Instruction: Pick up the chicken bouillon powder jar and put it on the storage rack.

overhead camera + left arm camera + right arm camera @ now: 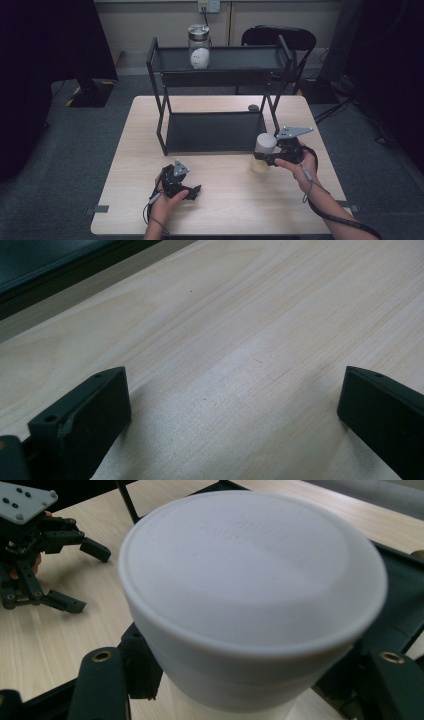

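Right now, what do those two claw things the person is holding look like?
Both are black, bony-looking tools. The left gripper and the right gripper each end in two flat black jaws and carry a grey three-cornered plate dotted with small screws on top. A black cable trails back from each one along the person's bare forearm. Brass-coloured rivets sit at the right gripper's joints.

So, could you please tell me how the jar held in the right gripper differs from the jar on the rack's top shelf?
The white-lidded jar sits clamped in the right gripper above the table, while the metal-lidded jar stands free on the black rack. The held jar has a plain white lid and a pale yellowish body; the shelf jar has a silvery lid and clear glass with something white inside. Both stand upright.
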A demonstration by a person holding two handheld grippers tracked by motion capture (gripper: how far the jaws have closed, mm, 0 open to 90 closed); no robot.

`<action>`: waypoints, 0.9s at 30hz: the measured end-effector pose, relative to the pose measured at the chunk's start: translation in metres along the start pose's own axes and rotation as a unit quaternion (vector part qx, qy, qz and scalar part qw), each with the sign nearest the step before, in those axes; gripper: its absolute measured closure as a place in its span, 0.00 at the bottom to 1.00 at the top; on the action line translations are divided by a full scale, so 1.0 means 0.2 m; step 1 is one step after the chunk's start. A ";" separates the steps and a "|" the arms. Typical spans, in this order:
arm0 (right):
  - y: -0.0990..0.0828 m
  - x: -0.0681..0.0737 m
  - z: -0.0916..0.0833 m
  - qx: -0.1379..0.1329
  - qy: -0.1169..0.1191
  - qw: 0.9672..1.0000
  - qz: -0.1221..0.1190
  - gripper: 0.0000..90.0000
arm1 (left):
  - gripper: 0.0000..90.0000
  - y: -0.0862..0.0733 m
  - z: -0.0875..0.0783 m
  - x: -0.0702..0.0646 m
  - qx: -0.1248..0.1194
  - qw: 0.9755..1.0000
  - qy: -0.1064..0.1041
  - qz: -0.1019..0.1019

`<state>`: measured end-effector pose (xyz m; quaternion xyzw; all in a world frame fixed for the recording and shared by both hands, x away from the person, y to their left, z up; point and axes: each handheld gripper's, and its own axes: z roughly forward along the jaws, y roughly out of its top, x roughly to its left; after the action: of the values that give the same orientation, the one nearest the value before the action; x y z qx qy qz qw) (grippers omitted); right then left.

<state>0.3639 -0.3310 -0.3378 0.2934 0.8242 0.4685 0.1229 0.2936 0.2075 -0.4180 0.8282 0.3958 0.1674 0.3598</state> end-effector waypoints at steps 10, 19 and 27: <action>0.15 0.02 0.06 0.000 0.002 1.000 -0.008 0.39 | 0.00 0.00 0.00 0.00 0.000 1.000 0.000 0.000; 0.26 0.02 0.11 0.004 0.007 1.000 -0.013 0.39 | 0.00 0.00 0.00 0.00 0.000 1.000 0.000 0.000; 0.39 0.03 0.12 -0.002 0.003 1.000 -0.021 0.39 | 0.00 0.00 0.00 0.00 0.001 1.000 0.000 0.002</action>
<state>0.3991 -0.2803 -0.2849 0.2742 0.8297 0.4683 0.1309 0.2938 0.2076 -0.4177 0.8292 0.3946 0.1677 0.3586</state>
